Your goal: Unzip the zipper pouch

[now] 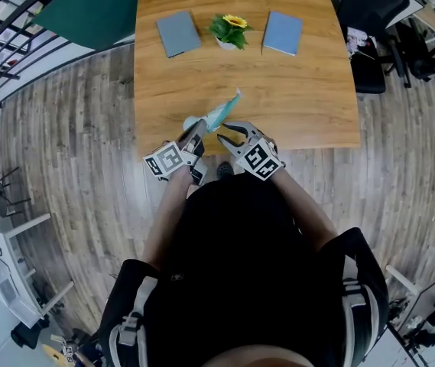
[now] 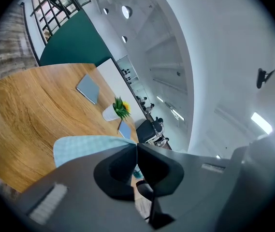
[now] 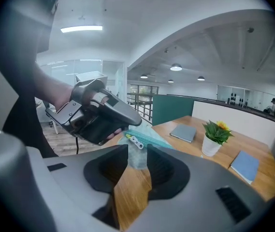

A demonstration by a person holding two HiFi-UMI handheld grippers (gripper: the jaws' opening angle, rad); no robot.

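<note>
Grips one end of the teal zipper pouch (image 1: pixel 223 112) (image 2: pixel 81 146) (image 3: pixel 144 138) in the clenched left claw (image 1: pixel 196 128) (image 2: pixel 137 146), tilted above the table's (image 1: pixel 278 90) near edge. Reaches in with the released right claw (image 1: pixel 228 132) (image 3: pixel 137 158), jaws apart at the pouch's end by the zipper pull (image 3: pixel 134 140), not pressing. Farther back, a potted plant (image 1: pixel 230 30) between two grey notebooks (image 1: pixel 178 34).

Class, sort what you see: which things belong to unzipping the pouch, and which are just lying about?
Job in hand:
pouch
zipper pull
left hand-held gripper
right hand-held gripper

Lying about:
left notebook
right notebook
plant
</note>
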